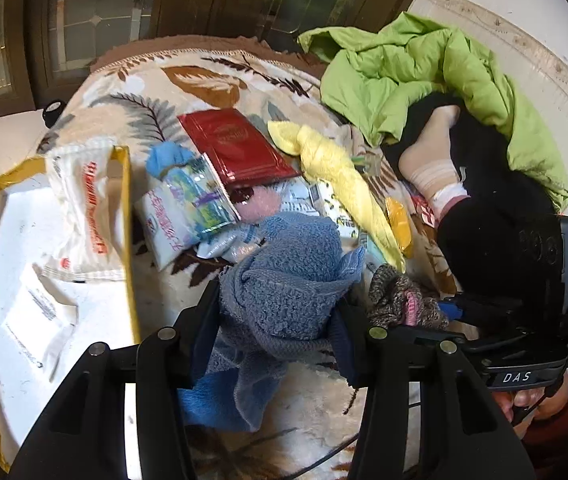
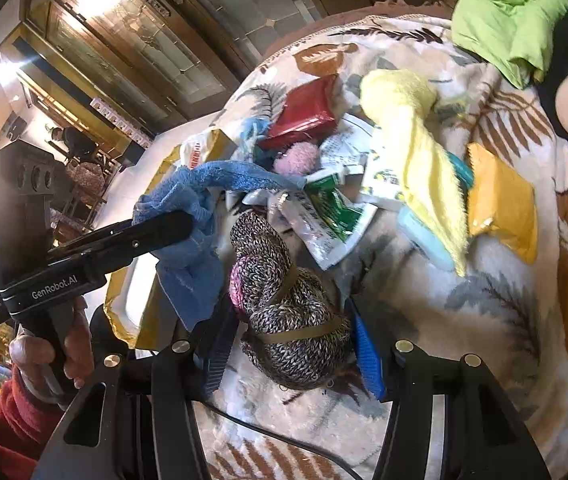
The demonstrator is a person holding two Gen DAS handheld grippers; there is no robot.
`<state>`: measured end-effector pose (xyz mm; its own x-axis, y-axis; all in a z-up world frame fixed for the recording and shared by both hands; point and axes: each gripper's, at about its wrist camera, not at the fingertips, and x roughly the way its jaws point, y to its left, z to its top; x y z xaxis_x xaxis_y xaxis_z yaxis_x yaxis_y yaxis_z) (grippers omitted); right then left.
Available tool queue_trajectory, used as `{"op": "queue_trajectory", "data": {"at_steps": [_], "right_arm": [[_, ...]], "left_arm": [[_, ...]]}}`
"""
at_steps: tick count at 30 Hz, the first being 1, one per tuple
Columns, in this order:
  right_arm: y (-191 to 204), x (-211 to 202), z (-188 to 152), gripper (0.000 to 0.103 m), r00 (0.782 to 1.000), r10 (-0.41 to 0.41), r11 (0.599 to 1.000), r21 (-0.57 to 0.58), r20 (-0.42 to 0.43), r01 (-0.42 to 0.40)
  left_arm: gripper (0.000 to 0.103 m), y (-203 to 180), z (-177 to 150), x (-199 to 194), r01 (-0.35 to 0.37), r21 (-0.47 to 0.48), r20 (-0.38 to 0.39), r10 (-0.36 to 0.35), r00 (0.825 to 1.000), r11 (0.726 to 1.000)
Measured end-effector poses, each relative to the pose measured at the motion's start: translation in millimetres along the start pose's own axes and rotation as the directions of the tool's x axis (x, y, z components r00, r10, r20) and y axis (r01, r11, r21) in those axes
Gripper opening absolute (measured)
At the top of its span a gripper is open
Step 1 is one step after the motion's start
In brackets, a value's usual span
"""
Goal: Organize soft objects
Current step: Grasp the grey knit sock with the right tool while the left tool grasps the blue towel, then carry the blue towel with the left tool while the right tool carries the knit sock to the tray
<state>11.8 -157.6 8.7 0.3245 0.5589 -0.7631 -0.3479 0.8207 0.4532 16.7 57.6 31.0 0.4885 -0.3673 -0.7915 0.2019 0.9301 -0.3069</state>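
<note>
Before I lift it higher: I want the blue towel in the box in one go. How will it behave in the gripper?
The blue towel is probably floppy: it bunches between the left gripper fingers and a tail hangs below. It looks light, terry cloth, so unlikely to slip. In the right wrist view one end trails toward the green packet, so it may drag it.

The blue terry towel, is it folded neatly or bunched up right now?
Bunched up. The blue terry towel hangs crumpled between the left tool's fingers, loose ends drooping, lifted off the leaf-patterned blanket.
</note>
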Motion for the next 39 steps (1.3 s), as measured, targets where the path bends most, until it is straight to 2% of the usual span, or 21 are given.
{"op": "queue_trajectory", "data": {"at_steps": [11,18,24,30,39], "right_arm": [[44,21,26,0.055,0.998,0.054,0.997,-0.058,-0.019,-0.055],[84,45,56,0.055,0.992,0.122,0.989,-0.086,-0.032,-0.124],[126,76,82,0.055,0.984,0.166,0.979,-0.112,-0.059,-0.172],[150,126,98,0.055,0.984,0.15,0.983,-0.088,-0.099,-0.159],[157,185,106,0.056,0.99,0.041,0.995,-0.088,-0.133,-0.053]], "left_arm": [[0.048,36,10,-43,-0.062,-0.048,0.07,0.065,0.995,0.997],[0.048,76,22,-84,-0.119,-0.112,0.139,0.134,0.981,0.987],[0.048,112,26,-100,-0.178,-0.162,0.153,0.203,0.967,0.971],[0.048,152,26,-85,-0.239,-0.216,0.107,0.266,0.958,0.947],[0.048,193,19,-38,-0.289,-0.286,0.035,0.311,0.95,0.914]]}}
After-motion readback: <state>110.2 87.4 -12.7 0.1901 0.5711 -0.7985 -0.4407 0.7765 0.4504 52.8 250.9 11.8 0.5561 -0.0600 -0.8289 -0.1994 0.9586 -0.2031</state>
